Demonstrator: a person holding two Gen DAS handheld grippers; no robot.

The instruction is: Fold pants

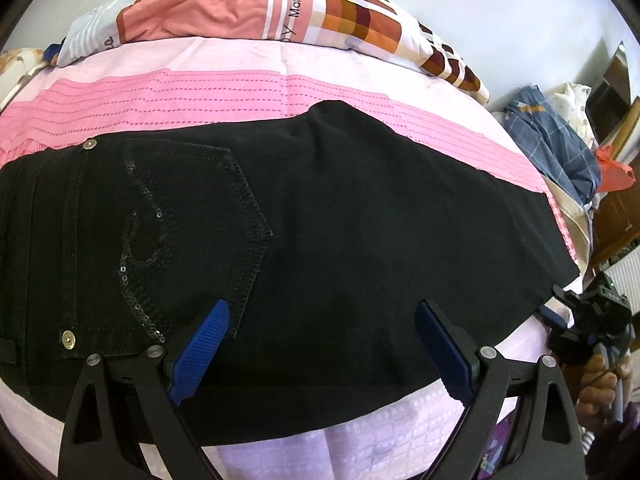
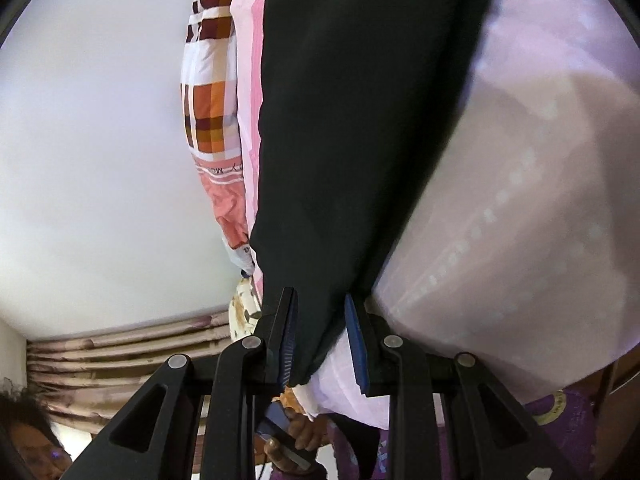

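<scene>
The black pants [image 1: 320, 216] lie spread across the bed [image 1: 248, 56], waistband end toward the left of the left wrist view, with the sequinned back pocket [image 1: 176, 232] facing up, and the legs run away to the right as one dark band, so they seem already doubled leg over leg; the near edge lies close to the front of the mattress, over the pale lilac bedspread [image 1: 360, 440] and a pink stitched band behind; the left gripper [image 1: 320, 344] hovers just above the seat area, its blue pads wide apart with nothing between them; the right gripper [image 2: 320, 340] is at the far leg end, its jaws narrowed around the dark cloth, which runs down between the pads together with a fold of lilac sheet, so it appears to be pinching the leg end, though whether the sheet is caught too I cannot tell; the step in hand looks like the crosswise fold, leg end toward waist; the next move calls for the right gripper to carry the hem over to the waistband while the left pins or takes hold near the seat, and for shaking off any trapped bedspread; a patterned pillow [image 1: 256, 12] lies at the back, loose clothes [image 1: 556, 144] beyond the bed's right edge.
</scene>
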